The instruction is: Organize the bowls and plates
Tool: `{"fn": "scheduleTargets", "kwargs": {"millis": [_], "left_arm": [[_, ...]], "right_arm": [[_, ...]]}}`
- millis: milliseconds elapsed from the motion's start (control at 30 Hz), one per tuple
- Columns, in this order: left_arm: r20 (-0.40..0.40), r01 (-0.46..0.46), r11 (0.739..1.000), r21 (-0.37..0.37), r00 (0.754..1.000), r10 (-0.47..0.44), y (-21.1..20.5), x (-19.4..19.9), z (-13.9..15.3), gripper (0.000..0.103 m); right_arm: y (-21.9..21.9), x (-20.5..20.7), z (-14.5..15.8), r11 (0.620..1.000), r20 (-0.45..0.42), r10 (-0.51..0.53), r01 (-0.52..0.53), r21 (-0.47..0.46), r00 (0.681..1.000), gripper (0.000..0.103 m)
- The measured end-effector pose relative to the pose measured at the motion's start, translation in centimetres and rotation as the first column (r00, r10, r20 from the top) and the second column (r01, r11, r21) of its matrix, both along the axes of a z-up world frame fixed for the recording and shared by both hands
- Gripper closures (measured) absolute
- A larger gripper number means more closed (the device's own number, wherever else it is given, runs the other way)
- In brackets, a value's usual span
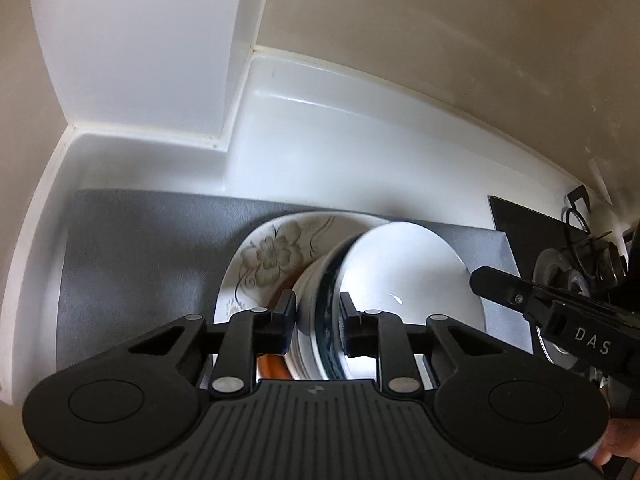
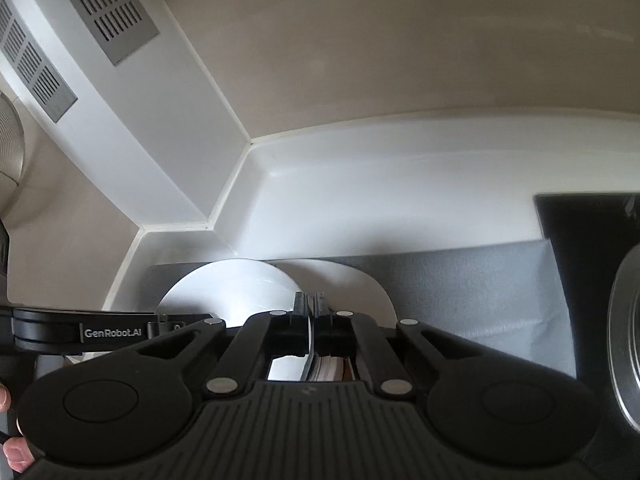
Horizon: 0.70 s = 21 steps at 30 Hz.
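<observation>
left wrist view: the left gripper [image 1: 318, 320] has its 2 fingers closed on the rims of a stack of bowls [image 1: 320, 300], a white one outside and a dark blue-patterned one nested within, over a grey mat [image 1: 140, 248] on a white counter [image 1: 300, 140]. the white inside of the innermost bowl faces the camera, so the stack seems to be held tilted on its side. just behind it lies a floral plate [image 1: 272, 256], with an orange rim showing under the stack. pinching several rims together looks meant to move the bowls as 1 unit. the right gripper [image 1: 484, 280] reaches in from the right edge, its tip near the white bowl's rim; its side reads "das". a stove burner [image 1: 560, 276] sits at the far right.

right wrist view: the right gripper's fingers [image 2: 301, 312] are pressed nearly together on the thin edge of a white plate [image 2: 240, 288], held edge-on, which likely steadies it while the bowls are handled. a second white dish [image 2: 352, 284] curves just to its right. the left gripper's side, at the left edge, reads "genrobot.ai". a metal pot rim [image 2: 624, 340] fills the right border.
</observation>
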<state>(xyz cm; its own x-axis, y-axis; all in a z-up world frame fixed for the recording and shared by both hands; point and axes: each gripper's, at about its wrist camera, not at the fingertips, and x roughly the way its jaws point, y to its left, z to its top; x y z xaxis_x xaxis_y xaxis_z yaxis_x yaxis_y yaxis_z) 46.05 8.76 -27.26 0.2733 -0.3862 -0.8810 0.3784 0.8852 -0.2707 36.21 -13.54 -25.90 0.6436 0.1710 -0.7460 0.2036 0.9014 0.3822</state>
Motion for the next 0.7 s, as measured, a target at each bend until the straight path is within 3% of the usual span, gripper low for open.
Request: {"fn": "scheduleTargets", "kwargs": {"millis": [100,167,233,300,333,400,500,600,700], "left_arm": [[0.029,0.003,1.0,0.013,1.0,-0.004,0.3,-1.3,1.4,0.078],[0.07,-0.002,0.999,0.032,0.998,-0.001,0.6,-2.7,3.2,0.073],[0.133,0.008,0.999,0.045,0.991,-0.014,0.9,-4.9,5.3,0.06],[0.186,0.012,0.999,0.049,0.982,-0.021,1.2,-7.3,7.5,0.042],[0.202,0.008,0.999,0.051,0.979,-0.018,1.4,-8.7,8.7,0.038],[0.237,-0.023,0.998,0.061,0.972,0.008,2.0,-11.6,11.3,0.033],[0.345,-0.079,0.992,0.102,0.938,0.04,2.6,-16.6,15.0,0.027],[0.408,-0.158,0.979,0.131,0.908,0.092,3.0,-21.1,18.2,0.022],[0.416,-0.207,0.976,0.065,0.895,0.162,3.4,-25.3,20.9,0.011]], "right_arm": [[0.0,-1.5,0.8,0.999,0.015,-0.046,0.046,0.01,0.999,0.096],[0.9,-2.8,1.9,0.997,0.01,-0.065,0.065,-0.037,0.998,0.083],[2.2,-4.8,3.3,0.994,0.044,-0.068,0.071,-0.079,0.997,0.057],[3.7,-6.7,4.8,0.99,0.052,-0.092,0.097,-0.103,0.994,0.045],[4.4,-7.6,5.6,0.989,0.051,-0.104,0.109,-0.104,0.993,0.039],[5.8,-9.6,7.4,0.987,0.036,-0.117,0.12,-0.107,0.993,0.032],[7.1,-12.9,10.6,0.983,0.033,-0.13,0.133,-0.125,0.991,0.028],[7.8,-16.6,14.0,0.979,0.053,-0.101,0.109,-0.172,0.993,0.015],[8.0,-20.6,16.9,0.971,0.103,-0.053,0.075,-0.227,0.993,0.003]]}}
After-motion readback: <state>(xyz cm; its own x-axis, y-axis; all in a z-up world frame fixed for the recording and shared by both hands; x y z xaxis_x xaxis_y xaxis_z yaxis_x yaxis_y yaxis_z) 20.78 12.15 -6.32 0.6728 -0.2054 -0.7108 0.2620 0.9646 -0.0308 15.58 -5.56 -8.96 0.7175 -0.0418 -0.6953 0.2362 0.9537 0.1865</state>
